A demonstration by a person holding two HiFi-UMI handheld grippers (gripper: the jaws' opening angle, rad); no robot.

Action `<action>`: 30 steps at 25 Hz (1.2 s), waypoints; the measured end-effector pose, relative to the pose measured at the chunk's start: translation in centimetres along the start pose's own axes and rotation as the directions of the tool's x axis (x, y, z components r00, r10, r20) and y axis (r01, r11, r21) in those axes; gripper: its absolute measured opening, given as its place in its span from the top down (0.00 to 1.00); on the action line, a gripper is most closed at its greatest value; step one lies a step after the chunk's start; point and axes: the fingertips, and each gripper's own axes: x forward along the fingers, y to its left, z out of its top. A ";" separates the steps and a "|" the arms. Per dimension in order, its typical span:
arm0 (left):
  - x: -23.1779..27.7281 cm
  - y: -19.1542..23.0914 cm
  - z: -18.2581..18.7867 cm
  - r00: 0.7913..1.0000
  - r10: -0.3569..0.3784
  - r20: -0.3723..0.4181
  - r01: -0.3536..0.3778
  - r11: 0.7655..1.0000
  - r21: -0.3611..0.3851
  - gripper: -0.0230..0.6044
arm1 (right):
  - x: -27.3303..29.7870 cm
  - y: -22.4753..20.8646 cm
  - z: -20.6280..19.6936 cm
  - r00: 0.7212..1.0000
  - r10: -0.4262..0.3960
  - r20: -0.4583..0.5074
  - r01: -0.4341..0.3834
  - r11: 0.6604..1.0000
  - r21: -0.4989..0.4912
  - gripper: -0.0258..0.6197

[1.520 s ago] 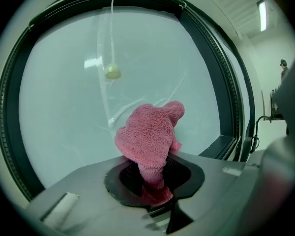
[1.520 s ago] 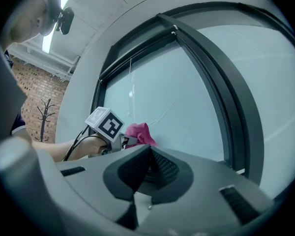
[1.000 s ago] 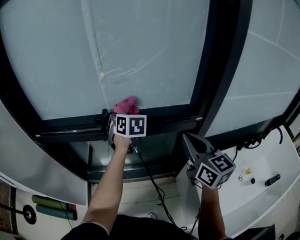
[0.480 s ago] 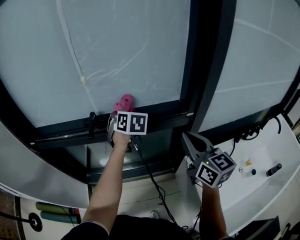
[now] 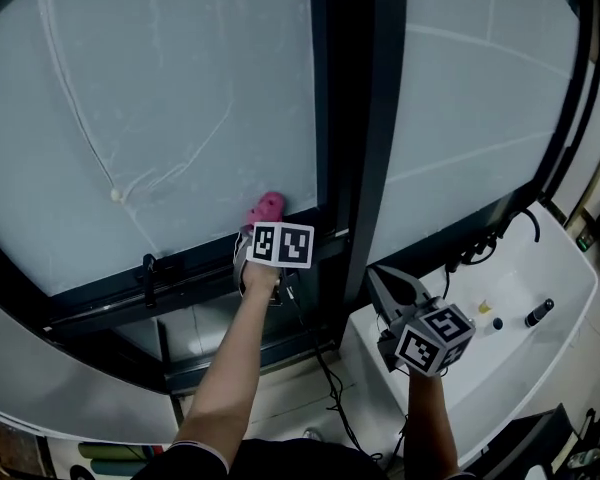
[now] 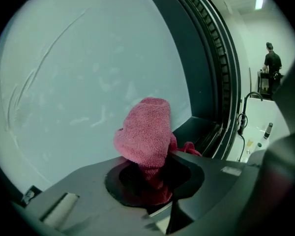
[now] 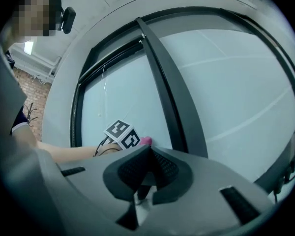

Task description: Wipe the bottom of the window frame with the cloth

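A pink cloth [image 5: 265, 208] [image 6: 145, 134] is bunched up in my left gripper [image 5: 268, 218], which is shut on it. The cloth presses against the glass where it meets the bottom rail of the black window frame [image 5: 195, 268], close to the vertical mullion [image 5: 345, 128]. In the left gripper view the cloth sticks up out of the jaws with the frame's corner [image 6: 206, 132] just to its right. My right gripper [image 5: 395, 290] hangs lower right, away from the window, shut with nothing in it. The right gripper view shows the left gripper's marker cube [image 7: 122, 134] and a bit of the cloth [image 7: 145, 140].
A small black latch [image 5: 150, 268] sits on the bottom rail left of the cloth. A white sill or counter [image 5: 500, 338] at lower right carries a black cable [image 5: 480, 253] and a dark marker [image 5: 538, 313]. A black cord [image 5: 325, 388] trails down below the left gripper. A person [image 6: 272, 63] stands far off.
The left gripper with the cloth has slid to the right along the bottom rail, away from the latch and up to the mullion. The right gripper has hardly moved.
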 end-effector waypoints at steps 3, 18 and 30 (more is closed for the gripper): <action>0.5 -3.2 1.9 0.999 -0.040 0.013 0.040 0.999 0.030 0.84 | -1.3 -1.4 0.7 0.999 -0.045 0.011 0.045 0.999 -0.006 0.96; 1.0 -10.2 5.4 0.991 -0.122 0.050 0.115 0.985 0.130 0.84 | -6.8 -5.6 1.8 0.976 -0.213 0.037 0.213 0.977 -0.011 0.96; 0.2 -8.0 3.8 0.991 -0.126 0.035 0.119 0.982 0.149 0.84 | -5.5 -3.3 1.2 0.984 -0.175 0.027 0.175 0.984 -0.010 0.96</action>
